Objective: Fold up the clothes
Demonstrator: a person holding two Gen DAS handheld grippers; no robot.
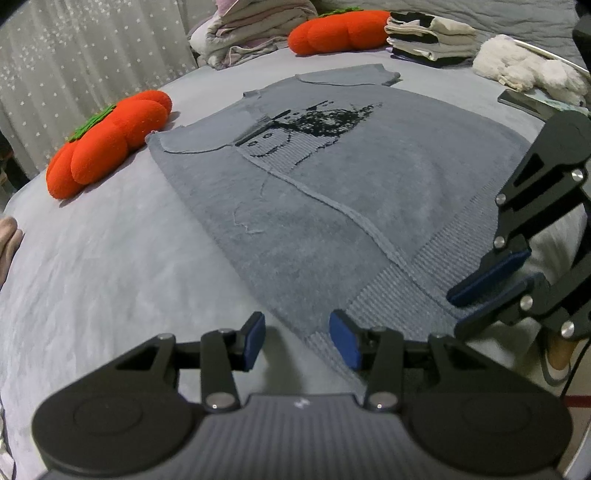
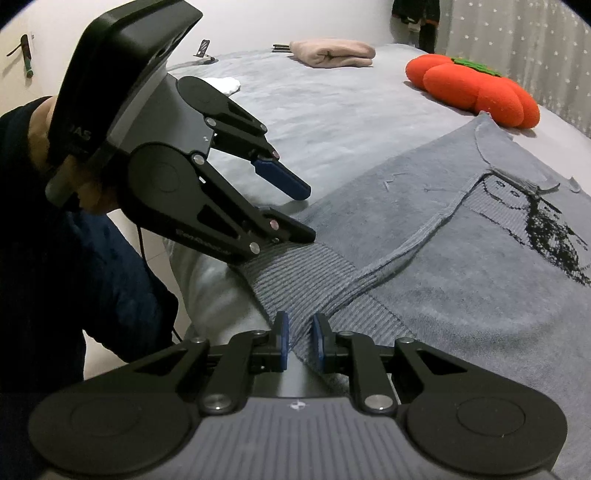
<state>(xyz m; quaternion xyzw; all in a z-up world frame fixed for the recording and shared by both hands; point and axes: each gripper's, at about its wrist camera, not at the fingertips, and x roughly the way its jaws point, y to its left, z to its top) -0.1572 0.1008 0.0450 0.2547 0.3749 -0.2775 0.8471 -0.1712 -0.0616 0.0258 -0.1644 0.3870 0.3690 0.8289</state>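
Observation:
A grey knit sweater (image 1: 332,192) with a black pixel picture lies flat on the bed, sleeves folded in over its body. My left gripper (image 1: 300,339) is open at the near left corner of the ribbed hem, one pad on each side of the corner. In the right wrist view, the left gripper (image 2: 303,212) has its lower finger resting on that hem corner. My right gripper (image 2: 300,345) has its pads close together with the ribbed hem of the sweater (image 2: 443,258) pinched between them. In the left wrist view, the right gripper (image 1: 487,295) is at the hem's right end.
Two orange pumpkin cushions (image 1: 107,147) (image 1: 340,31) lie beyond the sweater. Folded clothes (image 1: 428,37), a bedding pile (image 1: 255,26), a white fluffy item (image 1: 524,70) and a phone (image 1: 524,101) are at the far side. A folded pink cloth (image 2: 332,53) lies far left. A dark sleeve (image 2: 55,258) is at the bed's edge.

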